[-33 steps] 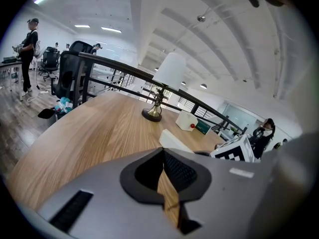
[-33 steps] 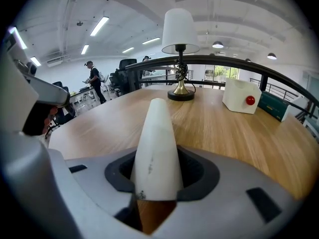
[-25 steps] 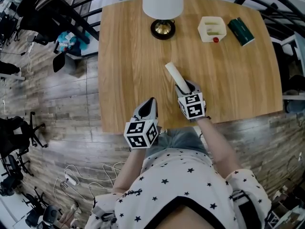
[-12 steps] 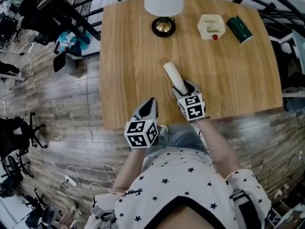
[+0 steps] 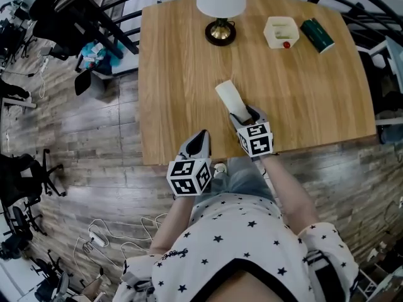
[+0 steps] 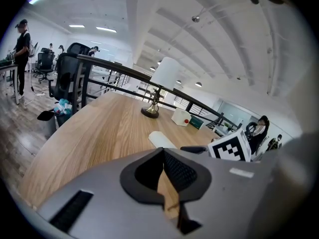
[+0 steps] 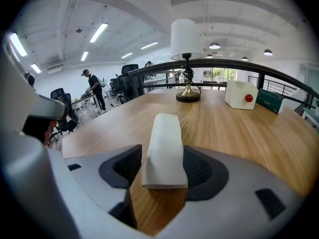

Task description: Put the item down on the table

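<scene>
Two grippers work at the near edge of the wooden table point(image 5: 176, 74), just ahead of the person's star-print shirt point(image 5: 239, 244). The left gripper point(image 5: 201, 137) reaches only just over that edge. Its jaws are pressed together at the tips, with nothing between them.

The right gripper point(image 5: 247, 114) is a little further in over the wood. Its jaws have just been opening and now stand spread. The near end of the white item point(image 5: 231, 97) lies between them, with the pads close on either side and not squeezing it.

The white item is a pale, flattened roll lying flat on the table. It points away from the right gripper toward the far side, angled slightly left in the head view. Most of its length is out beyond the jaw tips.

Bare wood surrounds it on three sides. A broad strip runs to the table's left edge, a broader one to the right edge, and a clear stretch lies ahead of it.

At the far edge stands a lamp point(image 5: 220, 2) with a white shade and a brass base. To its right sits a white box point(image 5: 281, 31) with a red dot, and a dark green box point(image 5: 317, 36) lies near the far right corner. Dark railing bars point(image 5: 126, 5) curve behind the far edge. Plank floor point(image 5: 75, 137) lies to the left, with office chairs point(image 5: 25, 175) and cables point(image 5: 101, 231) on it.
</scene>
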